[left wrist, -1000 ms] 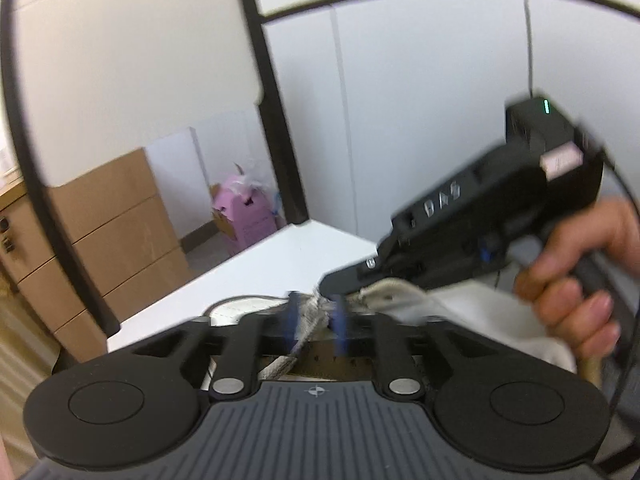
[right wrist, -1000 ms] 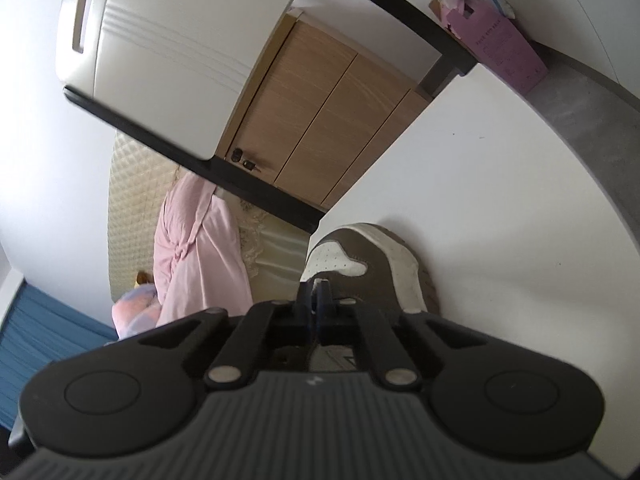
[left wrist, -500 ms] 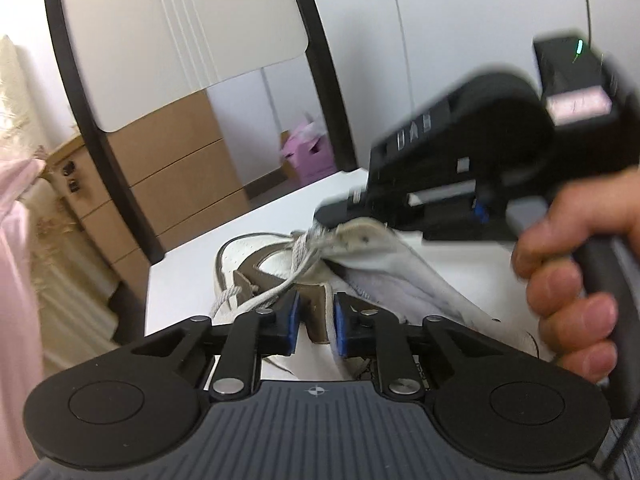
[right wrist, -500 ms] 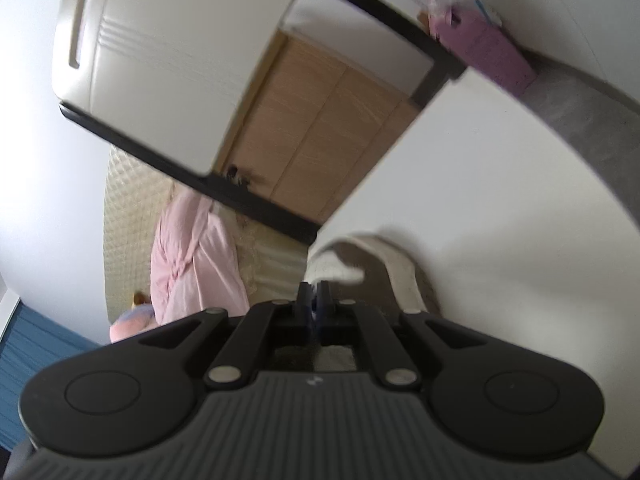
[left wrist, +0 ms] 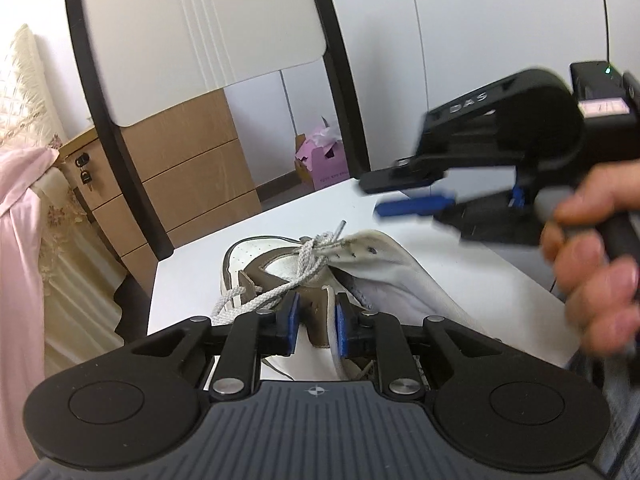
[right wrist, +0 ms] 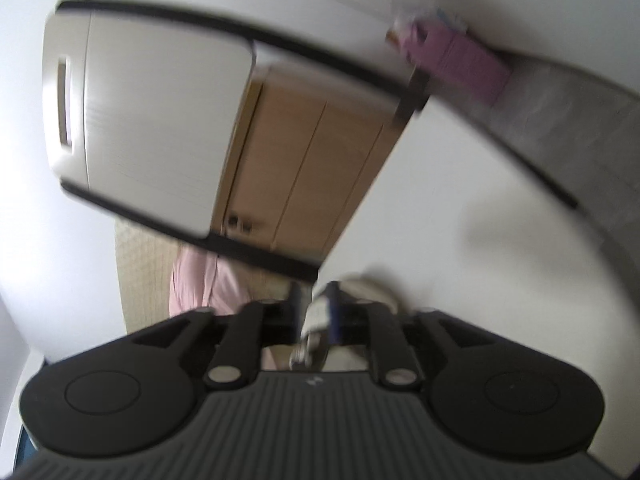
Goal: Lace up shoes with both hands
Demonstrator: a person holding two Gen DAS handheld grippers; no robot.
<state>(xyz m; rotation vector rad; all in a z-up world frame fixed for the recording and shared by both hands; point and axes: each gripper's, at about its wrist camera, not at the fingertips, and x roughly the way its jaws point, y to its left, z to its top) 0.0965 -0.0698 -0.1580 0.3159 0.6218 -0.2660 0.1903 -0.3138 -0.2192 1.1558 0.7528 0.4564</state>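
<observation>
the shoe point(left wrist: 360, 264) is lying on the white table point(left wrist: 460, 256), toe pointed away, with the lace point(left wrist: 308, 264) bunched in a knot over the upper eyelets and its metal tip point(left wrist: 341, 227) sticking up. the left gripper point(left wrist: 314, 322) is being held low over the throat of the shoe, its blue pads closed on the brown-edged flap there, so the shoe is being steadied by that pinch. the right gripper point(left wrist: 404, 196) is being carried above and apart from the shoe, its jaws opening with nothing between them; in its own blurred view a pale bit of shoe or lace is seen at the pads, but contact cannot be told. by the look of it, the free tip is being lined up for the next catch. for this to be done well, the flap should be kept pinned, and the tip taken close to its end, so the lace is not being dragged out of the eyelets.
</observation>
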